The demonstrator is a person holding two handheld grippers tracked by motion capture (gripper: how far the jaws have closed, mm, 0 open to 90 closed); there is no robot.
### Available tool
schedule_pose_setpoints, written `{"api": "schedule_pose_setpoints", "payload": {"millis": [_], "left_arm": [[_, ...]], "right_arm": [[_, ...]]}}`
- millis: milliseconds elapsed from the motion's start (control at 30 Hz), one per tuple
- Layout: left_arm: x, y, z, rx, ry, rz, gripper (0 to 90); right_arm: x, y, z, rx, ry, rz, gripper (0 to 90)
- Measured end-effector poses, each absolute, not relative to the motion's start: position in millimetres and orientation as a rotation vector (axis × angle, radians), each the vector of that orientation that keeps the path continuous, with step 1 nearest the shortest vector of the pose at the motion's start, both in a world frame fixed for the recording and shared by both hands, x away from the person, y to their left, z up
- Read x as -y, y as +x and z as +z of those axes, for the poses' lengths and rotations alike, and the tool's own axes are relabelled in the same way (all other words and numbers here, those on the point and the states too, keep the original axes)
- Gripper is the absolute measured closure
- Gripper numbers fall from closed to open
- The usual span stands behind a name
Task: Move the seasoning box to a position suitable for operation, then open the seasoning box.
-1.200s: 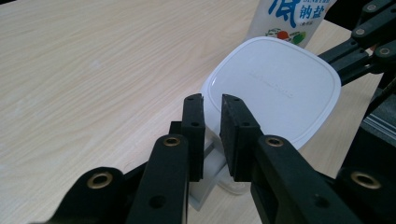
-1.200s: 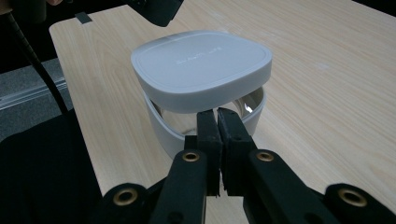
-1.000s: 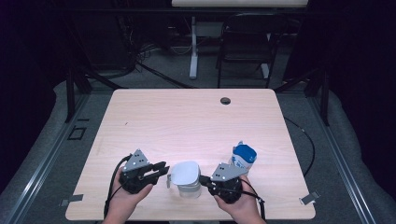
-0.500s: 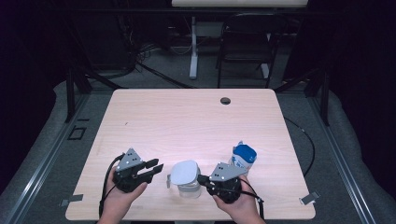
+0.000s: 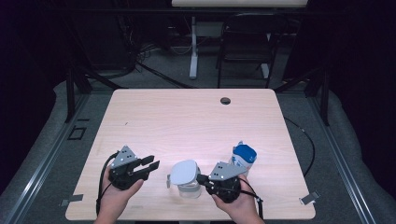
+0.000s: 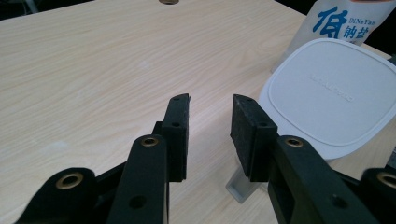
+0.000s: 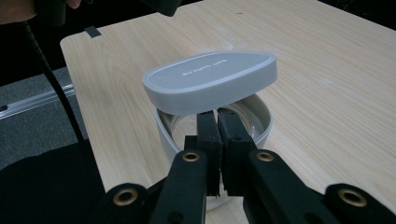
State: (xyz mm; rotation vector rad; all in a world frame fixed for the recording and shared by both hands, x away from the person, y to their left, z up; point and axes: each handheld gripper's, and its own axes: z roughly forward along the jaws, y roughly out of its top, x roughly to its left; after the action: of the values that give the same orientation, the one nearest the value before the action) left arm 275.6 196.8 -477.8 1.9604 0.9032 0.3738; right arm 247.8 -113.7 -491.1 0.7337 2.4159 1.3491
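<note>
The right tool (image 5: 201,178) has its jaws pinched together on the near rim of the clear container (image 7: 261,122), right beneath the tilted white lid (image 5: 183,171), which is lifted at that side. The container stands at the near edge of the worktop (image 5: 187,121), between the two hands. The left tool (image 5: 152,163) sits just left of it, its jaws part-open and just now widening, with nothing between them. A blue-and-white packet (image 5: 244,157) stands just right of the container.
</note>
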Motion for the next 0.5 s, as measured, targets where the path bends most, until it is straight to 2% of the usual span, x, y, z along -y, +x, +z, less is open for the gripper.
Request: {"api": "schedule_pose_setpoints", "payload": {"millis": [167, 300, 500], "left_arm": [[-200, 276, -477, -0.917, 1.941, 0.372, 67.1], [-203, 278, -474, -0.922, 1.917, 0.374, 61.6], [-213, 281, -474, -0.954, 1.904, 0.378, 61.8]], "right_arm": [[113, 247, -490, -2.416, 0.743, 1.347, 88.6], [114, 247, -488, -2.416, 0.744, 1.357, 88.6], [111, 248, -485, -2.419, 0.752, 1.36, 88.6]]}}
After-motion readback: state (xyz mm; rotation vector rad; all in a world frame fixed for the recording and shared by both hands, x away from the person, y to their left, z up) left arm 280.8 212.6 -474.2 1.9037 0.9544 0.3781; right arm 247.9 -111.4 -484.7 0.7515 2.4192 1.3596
